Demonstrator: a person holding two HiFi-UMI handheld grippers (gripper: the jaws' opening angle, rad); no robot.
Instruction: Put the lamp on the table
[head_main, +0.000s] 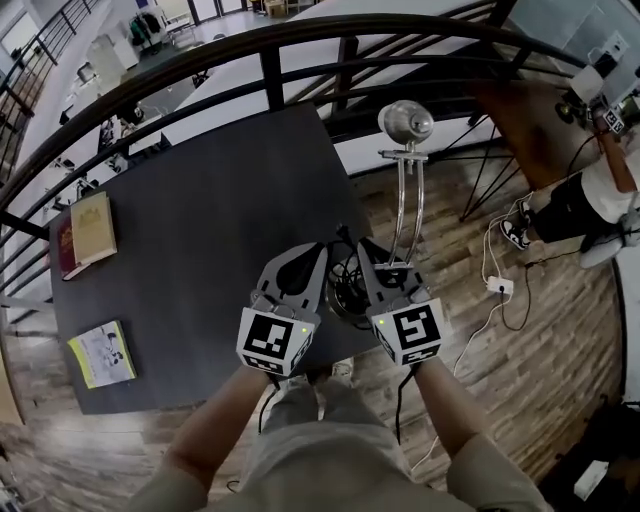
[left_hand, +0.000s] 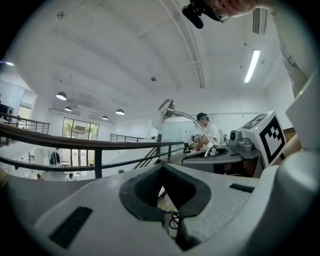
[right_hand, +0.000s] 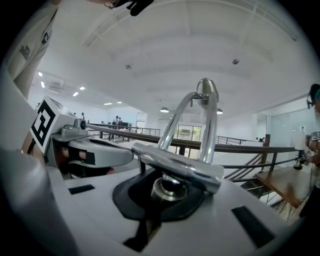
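Observation:
The chrome lamp (head_main: 410, 190) stands upright over the dark table's (head_main: 200, 200) near right corner, its round head (head_main: 406, 122) on top. My right gripper (head_main: 388, 268) is shut on the lamp's low cross bracket (right_hand: 175, 167), and the twin stems rise to the head (right_hand: 206, 90). A black coil of cable (head_main: 350, 288) hangs between the two grippers. Just left of the lamp, my left gripper (head_main: 312, 256) has its jaws closed. Its pads (left_hand: 142, 187) show nothing between their tips; a cable loop (left_hand: 173, 220) shows beneath. The lamp head (left_hand: 166, 106) is at its right.
Two books (head_main: 88, 230) (head_main: 103, 353) lie at the table's left edge. A dark curved railing (head_main: 300, 40) runs behind the table. On the wooden floor at right lie a white power strip (head_main: 498, 286) and cords. A seated person (head_main: 600, 190) is at far right.

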